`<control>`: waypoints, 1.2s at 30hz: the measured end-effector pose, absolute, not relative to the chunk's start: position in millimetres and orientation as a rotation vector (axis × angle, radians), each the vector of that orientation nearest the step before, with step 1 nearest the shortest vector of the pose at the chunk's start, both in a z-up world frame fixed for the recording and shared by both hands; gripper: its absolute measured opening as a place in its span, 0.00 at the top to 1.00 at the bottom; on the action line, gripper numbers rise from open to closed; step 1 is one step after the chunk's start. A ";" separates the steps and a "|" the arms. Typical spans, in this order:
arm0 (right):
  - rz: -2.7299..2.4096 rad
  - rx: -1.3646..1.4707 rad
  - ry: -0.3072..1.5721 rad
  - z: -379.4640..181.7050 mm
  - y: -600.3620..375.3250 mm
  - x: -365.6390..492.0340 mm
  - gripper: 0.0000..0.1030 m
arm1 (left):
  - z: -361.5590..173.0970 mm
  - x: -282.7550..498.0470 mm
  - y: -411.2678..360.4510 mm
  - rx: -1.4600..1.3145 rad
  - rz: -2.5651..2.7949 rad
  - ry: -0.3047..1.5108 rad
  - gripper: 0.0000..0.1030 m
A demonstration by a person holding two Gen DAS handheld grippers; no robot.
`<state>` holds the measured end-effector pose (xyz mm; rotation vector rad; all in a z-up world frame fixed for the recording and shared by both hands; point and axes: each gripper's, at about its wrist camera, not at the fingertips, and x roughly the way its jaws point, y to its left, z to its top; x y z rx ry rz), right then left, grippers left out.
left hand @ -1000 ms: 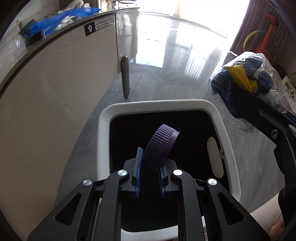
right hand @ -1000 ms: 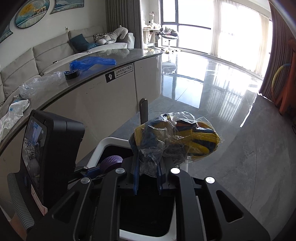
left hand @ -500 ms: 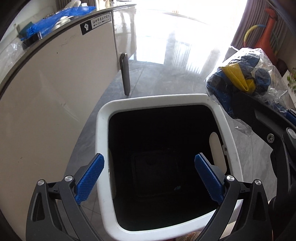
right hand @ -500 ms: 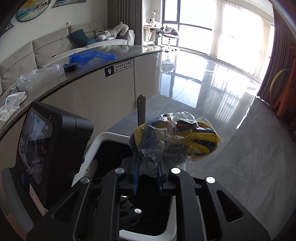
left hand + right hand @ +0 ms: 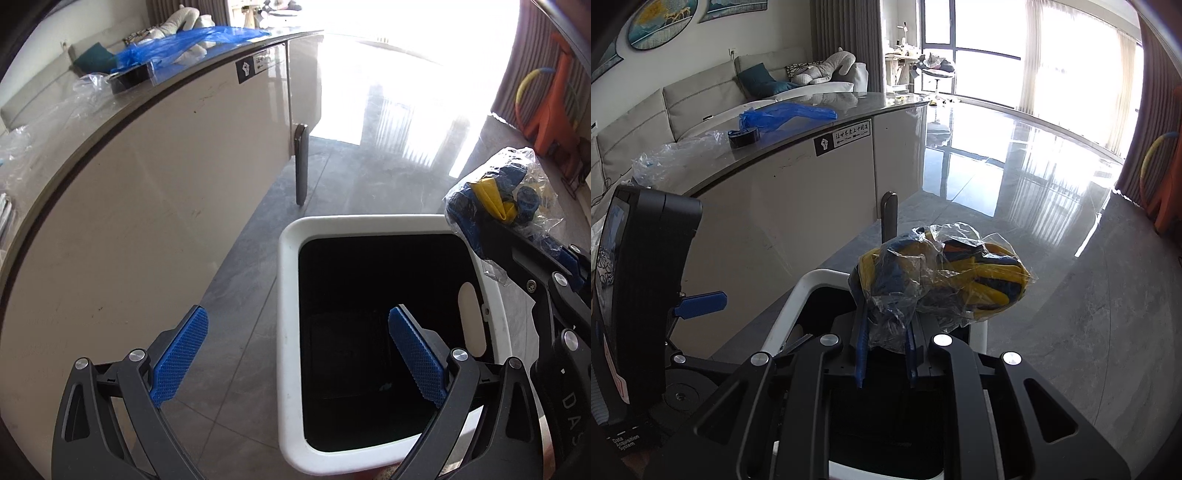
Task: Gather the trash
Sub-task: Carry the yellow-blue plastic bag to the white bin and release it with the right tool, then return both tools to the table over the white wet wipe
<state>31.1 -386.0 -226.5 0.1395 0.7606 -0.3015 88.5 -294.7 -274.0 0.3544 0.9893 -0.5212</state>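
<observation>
Crinkled plastic bundle (image 5: 942, 280) lies lengthwise rightward, pinched by right fingers (image 5: 861, 354); left fingers (image 5: 181, 354) wide, empty.

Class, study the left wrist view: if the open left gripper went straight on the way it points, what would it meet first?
Probably the white rim of the trash bin: the left gripper straddles the bin's left wall, one finger outside, one over the dark opening. Depth is hard to judge.

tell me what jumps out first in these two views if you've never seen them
The crumpled clear plastic bag stuffed with blue and yellow items stands out, pinched in the right gripper above the white rectangular trash bin with a black interior. Next, the left gripper hangs wide open and empty over the bin's left rim. Behind, a blue plastic bag lies on the grey curved countertop.
</observation>
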 end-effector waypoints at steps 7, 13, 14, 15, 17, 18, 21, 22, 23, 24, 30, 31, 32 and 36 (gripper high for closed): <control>-0.251 0.124 0.817 -250.1 -370.4 42.6 0.82 | -271.4 112.7 -264.3 0.303 -0.421 0.983 0.06; -0.213 0.160 0.908 -277.5 -366.1 46.6 0.82 | -260.9 119.3 -261.3 0.276 -0.413 0.970 0.06; -0.212 0.156 0.923 -281.3 -365.7 48.3 0.82 | -258.4 115.1 -259.8 0.269 -0.418 0.966 0.06; -0.214 0.148 0.936 -284.7 -364.7 49.8 0.82 | -258.9 115.5 -260.3 0.262 -0.421 0.959 0.06; -0.217 0.155 0.959 -291.2 -365.2 50.3 0.78 | -256.9 113.7 -259.8 0.262 -0.427 0.958 0.06; -0.218 0.152 0.987 -295.9 -365.4 52.3 0.64 | -254.2 110.9 -258.3 0.262 -0.429 0.957 0.06; -0.311 0.074 1.025 -305.7 -361.2 55.4 0.05 | -252.1 109.2 -255.5 0.258 -0.432 0.954 0.06; -0.346 0.036 1.024 -305.5 -359.2 55.8 0.04 | -252.4 110.3 -255.6 0.263 -0.420 0.951 0.06; -0.337 0.025 1.021 -303.8 -358.8 55.4 0.04 | -251.4 110.4 -254.7 0.258 -0.423 0.948 0.06; -0.329 0.024 1.010 -301.6 -359.3 54.0 0.04 | -249.9 110.5 -254.0 0.249 -0.428 0.949 0.06; -0.334 0.022 0.890 -281.5 -357.5 44.4 0.04 | -243.7 109.3 -250.8 0.233 -0.428 0.936 0.06; -0.331 0.022 0.880 -280.0 -356.7 44.4 0.04 | -242.9 109.2 -250.1 0.233 -0.429 0.934 0.06; -0.328 0.025 0.870 -278.3 -356.4 43.9 0.04 | -241.2 108.7 -249.6 0.233 -0.427 0.931 0.06; -0.328 0.016 0.849 -266.8 -355.2 48.3 0.04 | -229.3 107.9 -241.7 0.217 -0.417 0.910 0.06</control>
